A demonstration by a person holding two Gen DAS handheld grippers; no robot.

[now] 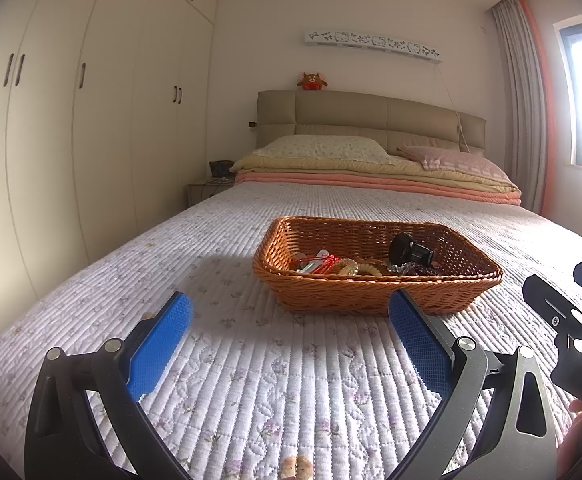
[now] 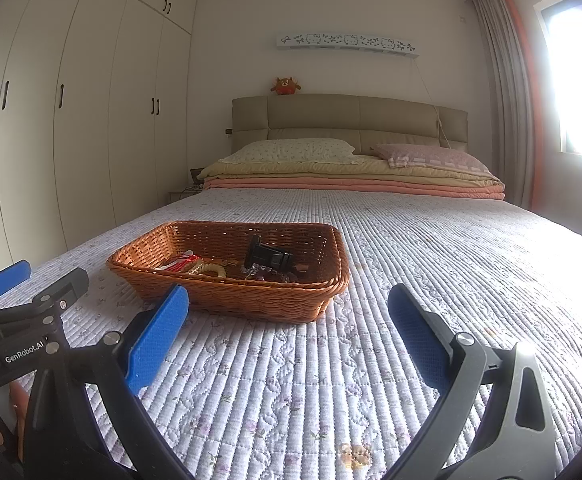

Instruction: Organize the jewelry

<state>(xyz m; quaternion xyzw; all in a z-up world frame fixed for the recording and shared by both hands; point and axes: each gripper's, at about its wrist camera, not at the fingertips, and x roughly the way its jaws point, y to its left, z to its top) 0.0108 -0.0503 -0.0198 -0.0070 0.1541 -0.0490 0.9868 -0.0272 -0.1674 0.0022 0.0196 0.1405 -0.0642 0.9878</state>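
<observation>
Two tongs spread wide and empty, left tongs (image 1: 289, 336) and right tongs (image 2: 289, 332) hovering over the quilted bed (image 2: 431, 248), wicker basket (image 1: 371, 292) of jewelry (image 1: 343, 266) just ahead.

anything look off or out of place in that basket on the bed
One thing: a chunky black plastic mount-like part lies among the bracelets and beads in the wicker basket; it doesn't look like jewelry. Nothing has spilled onto the quilt.

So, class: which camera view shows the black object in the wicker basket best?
The right wrist view: the black object sits nearer and less hidden by the basket rim. The left wrist view shows it smaller, partly behind jewelry.
</observation>
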